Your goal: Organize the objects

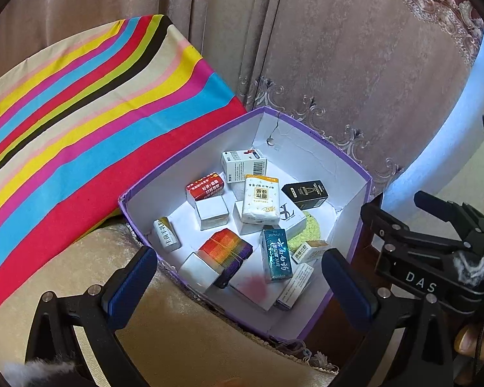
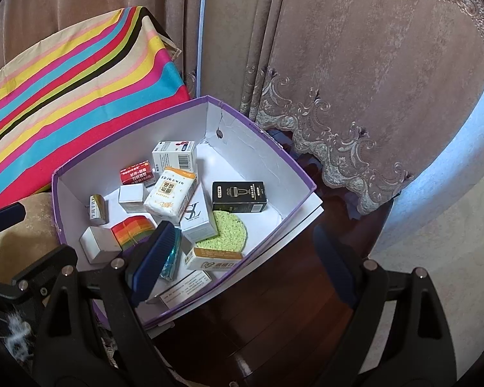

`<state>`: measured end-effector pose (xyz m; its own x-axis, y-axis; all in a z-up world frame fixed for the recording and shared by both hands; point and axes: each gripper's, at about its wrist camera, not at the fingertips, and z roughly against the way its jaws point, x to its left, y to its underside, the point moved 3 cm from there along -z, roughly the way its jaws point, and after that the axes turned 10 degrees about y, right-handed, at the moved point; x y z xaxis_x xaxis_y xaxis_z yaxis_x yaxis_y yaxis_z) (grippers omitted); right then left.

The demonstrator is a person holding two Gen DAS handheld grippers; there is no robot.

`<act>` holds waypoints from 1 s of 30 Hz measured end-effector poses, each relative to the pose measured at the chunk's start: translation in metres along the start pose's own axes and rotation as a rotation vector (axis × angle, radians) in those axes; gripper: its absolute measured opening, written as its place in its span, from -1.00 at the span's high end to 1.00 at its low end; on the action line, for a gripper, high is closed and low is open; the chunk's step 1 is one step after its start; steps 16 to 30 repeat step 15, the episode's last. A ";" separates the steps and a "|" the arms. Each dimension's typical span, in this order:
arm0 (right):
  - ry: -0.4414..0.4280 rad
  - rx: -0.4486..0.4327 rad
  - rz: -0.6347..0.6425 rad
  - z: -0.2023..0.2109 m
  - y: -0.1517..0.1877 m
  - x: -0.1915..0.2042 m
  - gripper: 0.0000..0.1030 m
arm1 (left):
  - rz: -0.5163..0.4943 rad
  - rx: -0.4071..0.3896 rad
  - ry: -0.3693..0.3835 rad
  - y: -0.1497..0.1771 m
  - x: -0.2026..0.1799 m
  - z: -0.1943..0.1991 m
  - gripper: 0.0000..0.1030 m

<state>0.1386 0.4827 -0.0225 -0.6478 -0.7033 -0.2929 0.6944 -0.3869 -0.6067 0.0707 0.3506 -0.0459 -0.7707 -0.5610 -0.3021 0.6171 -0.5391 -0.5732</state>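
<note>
A purple-edged cardboard box (image 1: 351, 167) with white walls holds several small cartons, a tissue pack (image 1: 260, 200), a rainbow pad (image 1: 225, 251), a teal box (image 1: 276, 254), a black box (image 1: 305, 194) and a green round sponge (image 1: 306, 230). The box also shows in the right wrist view (image 2: 303, 177). My left gripper (image 1: 238, 277) is open and empty above the box's near edge. My right gripper (image 2: 242, 258) is open and empty over the box's near right corner; its left finger (image 2: 153, 254) hangs over the teal box (image 2: 174, 254).
A striped cushion (image 1: 96, 129) leans behind the box on the left. A beige velvet seat (image 1: 164, 332) lies under the box. Brown embroidered curtains (image 2: 355, 80) hang behind. A dark wooden surface (image 2: 274, 322) shows below the box at right.
</note>
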 end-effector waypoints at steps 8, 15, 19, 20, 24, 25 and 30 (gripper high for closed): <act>-0.002 0.002 0.001 0.000 0.001 0.001 -0.73 | 0.003 -0.018 0.010 -0.001 -0.001 0.001 -1.00; -0.005 0.005 0.001 -0.002 0.001 0.000 -0.73 | -0.029 0.000 0.001 0.000 -0.005 -0.003 -1.00; -0.005 0.005 0.001 -0.002 0.001 0.000 -0.73 | -0.029 0.000 0.001 0.000 -0.005 -0.003 -1.00; -0.005 0.005 0.001 -0.002 0.001 0.000 -0.73 | -0.029 0.000 0.001 0.000 -0.005 -0.003 -1.00; -0.005 0.005 0.001 -0.002 0.001 0.000 -0.73 | -0.029 0.000 0.001 0.000 -0.005 -0.003 -1.00; -0.005 0.005 0.001 -0.002 0.001 0.000 -0.73 | -0.029 0.000 0.001 0.000 -0.005 -0.003 -1.00; -0.005 0.005 0.001 -0.002 0.001 0.000 -0.73 | -0.029 0.000 0.001 0.000 -0.005 -0.003 -1.00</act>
